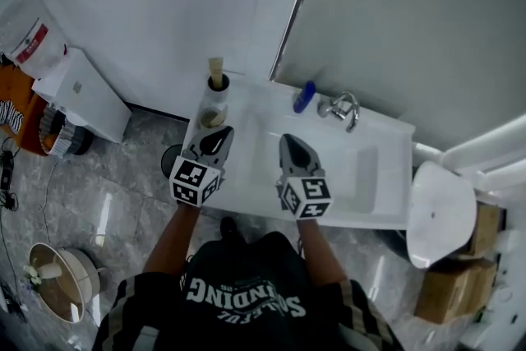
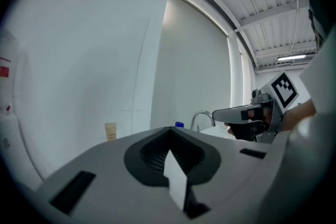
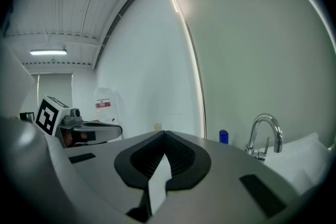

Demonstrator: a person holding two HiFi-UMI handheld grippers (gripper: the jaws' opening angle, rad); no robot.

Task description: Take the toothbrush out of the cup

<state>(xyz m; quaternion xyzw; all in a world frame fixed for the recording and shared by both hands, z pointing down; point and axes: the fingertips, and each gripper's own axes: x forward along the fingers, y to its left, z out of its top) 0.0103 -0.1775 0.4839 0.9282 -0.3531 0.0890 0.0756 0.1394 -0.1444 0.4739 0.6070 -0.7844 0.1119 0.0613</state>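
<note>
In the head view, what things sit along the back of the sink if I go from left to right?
cup with the toothbrush in it → blue object → faucet

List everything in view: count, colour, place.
sink: one, white, against the wall
tap: one, chrome, back of sink
bottle: one, blue, left of tap
cup: one, pale, sink's back left corner
toothbrush: one, beige, standing in cup
cabinet: one, white, floor at left
bin: one, beige, floor lower left
boxes: at least two, brown, lower right
left gripper: grey, shut, empty, over sink's left
right gripper: grey, shut, empty, over basin
</note>
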